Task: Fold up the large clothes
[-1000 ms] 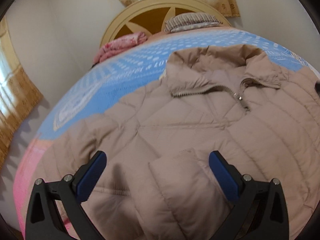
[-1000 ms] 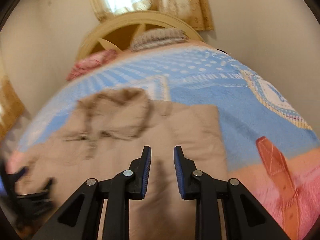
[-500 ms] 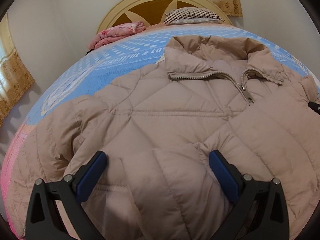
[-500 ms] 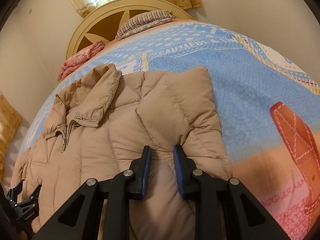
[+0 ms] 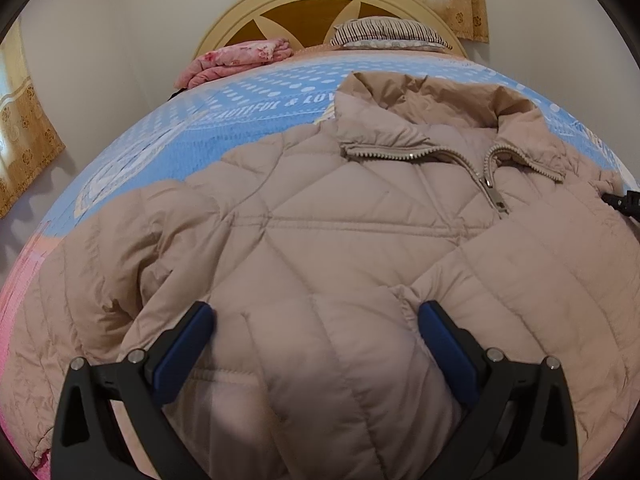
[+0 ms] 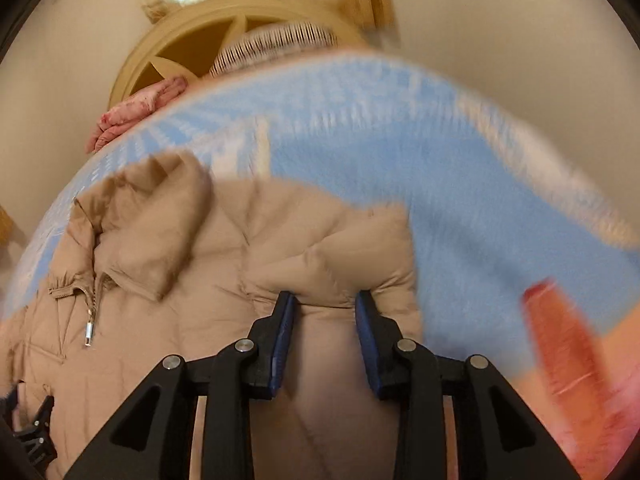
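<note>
A beige quilted puffer jacket (image 5: 340, 216) lies front-up on the bed, collar toward the headboard, zipper partly open. One sleeve is folded across its chest. My left gripper (image 5: 316, 336) is open wide, its blue pads low over the folded sleeve's cuff end. In the right wrist view the jacket (image 6: 168, 280) fills the lower left. My right gripper (image 6: 325, 320) has its jaws partly apart with a ridge of the jacket's shoulder fabric bunched between the pads. That view is motion-blurred.
The bed carries a blue patterned cover (image 5: 224, 120) turning pink at the near end. A folded pink blanket (image 5: 236, 60) and a striped pillow (image 5: 384, 32) lie by the cream headboard (image 5: 320, 4). Curtains (image 5: 24, 132) hang at left. The right gripper's tip (image 5: 624, 202) shows at the jacket's right edge.
My right gripper's jaws have opened from nearly shut and now straddle a fold of jacket at the shoulder; its view swings. My left gripper has come lower and closer over the jacket, still open.
</note>
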The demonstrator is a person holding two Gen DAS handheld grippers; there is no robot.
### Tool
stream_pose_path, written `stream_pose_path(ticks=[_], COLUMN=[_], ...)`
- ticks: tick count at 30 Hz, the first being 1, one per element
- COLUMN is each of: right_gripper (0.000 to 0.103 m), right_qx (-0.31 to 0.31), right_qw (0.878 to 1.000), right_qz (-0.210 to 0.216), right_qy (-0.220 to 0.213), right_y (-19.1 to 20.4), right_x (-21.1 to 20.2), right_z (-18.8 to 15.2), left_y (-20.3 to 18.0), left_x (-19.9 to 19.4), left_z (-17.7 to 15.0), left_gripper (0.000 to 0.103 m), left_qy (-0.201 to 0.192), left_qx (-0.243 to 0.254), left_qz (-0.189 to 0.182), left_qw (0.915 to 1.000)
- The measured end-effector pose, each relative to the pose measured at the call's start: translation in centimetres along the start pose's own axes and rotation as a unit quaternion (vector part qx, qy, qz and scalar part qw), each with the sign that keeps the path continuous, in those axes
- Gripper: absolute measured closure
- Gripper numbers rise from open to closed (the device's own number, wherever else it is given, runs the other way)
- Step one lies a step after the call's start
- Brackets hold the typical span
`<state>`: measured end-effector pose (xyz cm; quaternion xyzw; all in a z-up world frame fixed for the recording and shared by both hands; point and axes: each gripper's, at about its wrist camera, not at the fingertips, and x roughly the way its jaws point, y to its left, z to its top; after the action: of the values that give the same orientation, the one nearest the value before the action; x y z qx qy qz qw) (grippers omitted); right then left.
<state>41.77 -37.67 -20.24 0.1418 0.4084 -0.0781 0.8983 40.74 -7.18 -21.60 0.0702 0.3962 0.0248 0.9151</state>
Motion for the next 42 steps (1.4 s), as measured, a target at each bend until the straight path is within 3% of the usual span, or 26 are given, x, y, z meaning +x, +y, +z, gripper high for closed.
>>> stream_pose_path(ticks=[6,9,10,11,13,16,21,38,42], right_gripper=[0.07,0.069,0.062,0.048,0.037,0.036,0.036,0.032,0.032], right_qx=[-0.031,-0.029,-0.036,-0.055,-0.081,-0.109,-0.111,-0.122,-0.119], right_qw=[0.999,0.999,0.999,0.998,0.996,0.993,0.993,0.992,0.993], right_qz=[-0.033,0.006,0.013,0.023,0.028,0.034,0.017,-0.003,0.001], right_qy=[0.016,0.013,0.014,0.016,0.009,0.005,0.025,0.027,0.024], right_y=[1.5,2.9,3.4,4.6,6.1,7.9,8.4,8.6,8.5], right_x=[-1.8,-5.6,-6.5,-7.8,-9.2,-9.5,-6.8,-4.7,-4.8], right_z=[0.4,-0.6,-1.1,-2.2,-3.8,-6.4,-8.8,-9.8,-9.8], left_y=[0.1,0.2,0.2,0.1,0.2,0.3,0.4,0.5,3.5], left_x=[0.2,0.2,0.2,0.3,0.3,0.4,0.5,0.6,-0.9], left_z=[0.0,0.1,0.0,0.1,0.1,0.1,0.1,0.1,0.3], left_gripper=[0.0,0.0,0.0,0.0,0.0,0.0,0.0,0.0,0.0], left_qy=[0.005,0.006,0.006,0.006,0.007,0.008,0.01,0.016,0.032], left_qx=[-0.003,-0.005,-0.005,-0.006,-0.007,-0.01,-0.012,-0.014,-0.038], left_qz=[-0.005,-0.007,-0.007,-0.008,-0.011,-0.014,-0.019,-0.025,-0.045], left_qw=[1.0,1.0,0.9999,0.9999,0.9999,0.9998,0.9997,0.9995,0.9978])
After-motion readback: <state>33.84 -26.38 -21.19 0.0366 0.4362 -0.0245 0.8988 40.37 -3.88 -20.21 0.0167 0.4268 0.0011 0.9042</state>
